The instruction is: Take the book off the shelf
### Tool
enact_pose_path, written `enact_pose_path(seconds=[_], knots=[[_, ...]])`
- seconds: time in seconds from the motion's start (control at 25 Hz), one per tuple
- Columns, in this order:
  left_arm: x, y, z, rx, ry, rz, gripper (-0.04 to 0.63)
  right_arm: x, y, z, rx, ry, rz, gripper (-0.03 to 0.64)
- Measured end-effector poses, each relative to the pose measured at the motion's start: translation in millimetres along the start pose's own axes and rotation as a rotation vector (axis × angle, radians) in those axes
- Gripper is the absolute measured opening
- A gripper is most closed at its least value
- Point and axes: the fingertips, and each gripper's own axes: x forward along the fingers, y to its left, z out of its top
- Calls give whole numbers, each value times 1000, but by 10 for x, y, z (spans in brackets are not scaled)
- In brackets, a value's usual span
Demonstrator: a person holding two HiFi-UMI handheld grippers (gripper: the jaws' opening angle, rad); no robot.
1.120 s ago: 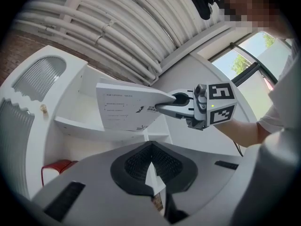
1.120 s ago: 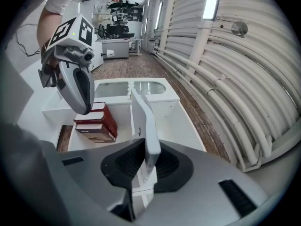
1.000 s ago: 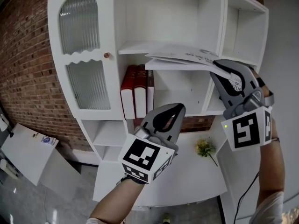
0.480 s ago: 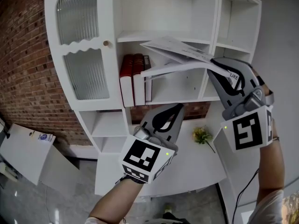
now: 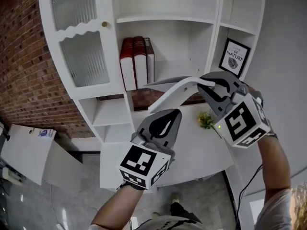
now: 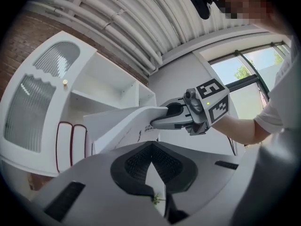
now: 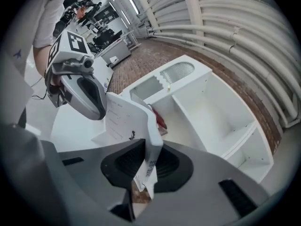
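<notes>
A thin white book hangs in the air in front of the white shelf unit, curving down to the left. My right gripper is shut on its right end; in the right gripper view the book runs between the jaws of that gripper. My left gripper is just below the book, shut and holding nothing. The left gripper view shows the book and the right gripper above the left gripper's tips. Three red-spined books stand upright on the shelf.
A framed print leans in the right compartment. A yellow flower sprig lies on the white desk top. A ribbed glass cabinet door is at the left, a brick wall behind it.
Both grippers have sunk. The white book has come off the shelf board and down with the right gripper, and it now droops in front of the desk.
</notes>
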Motion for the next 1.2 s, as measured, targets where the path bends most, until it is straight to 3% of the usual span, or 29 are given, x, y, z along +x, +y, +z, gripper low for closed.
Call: enact_pose_path(seconds=[0.24, 0.6, 1.2], knots=[[-267, -93, -368, -48, 56, 3, 11, 49, 699, -239, 77, 89, 120, 55], [-582, -341, -692, -108, 93, 12, 11, -141, 1282, -376, 396, 63, 115, 55], [-754, -686, -839, -147, 121, -14, 11, -428, 1698, -474, 495, 94, 103, 54]])
